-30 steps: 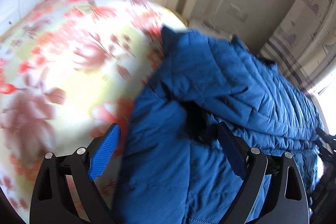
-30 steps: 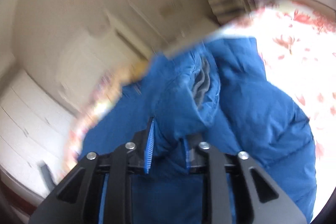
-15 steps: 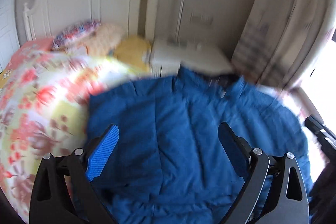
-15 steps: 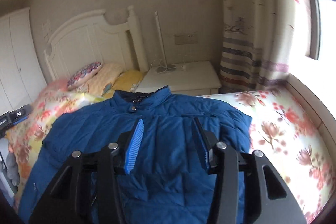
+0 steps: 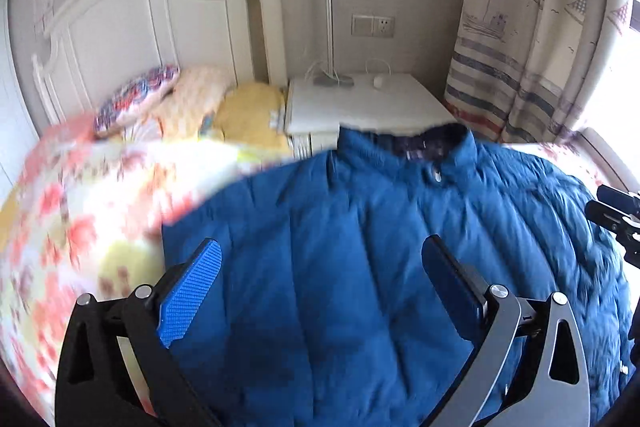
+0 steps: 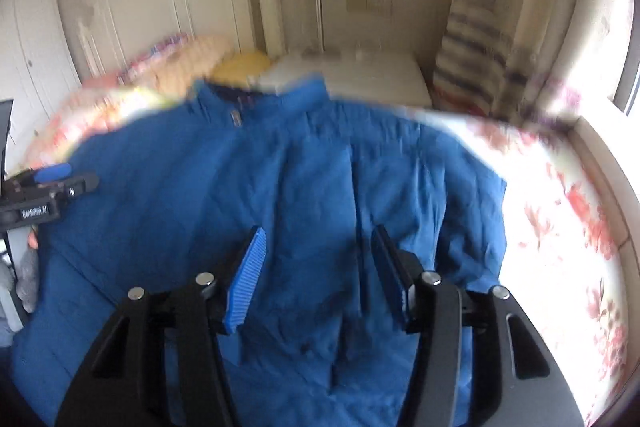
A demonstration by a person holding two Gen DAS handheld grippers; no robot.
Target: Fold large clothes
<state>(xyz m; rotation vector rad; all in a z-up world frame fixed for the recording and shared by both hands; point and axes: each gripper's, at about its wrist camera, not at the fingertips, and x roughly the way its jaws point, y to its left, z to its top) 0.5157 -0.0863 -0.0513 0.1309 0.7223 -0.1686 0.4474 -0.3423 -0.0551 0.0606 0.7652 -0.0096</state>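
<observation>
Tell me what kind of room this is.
A bedroom, most likely in a home. A white headboard stands behind pillows, a floral bedspread covers the bed where the blue jacket lies, and a white nightstand sits beside a curtain.

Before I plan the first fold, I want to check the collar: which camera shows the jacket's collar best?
The left wrist view. There the collar is sharp, standing up with a snap visible below it on the blue jacket. The right wrist view shows the same collar too, but smeared by motion blur.
</observation>
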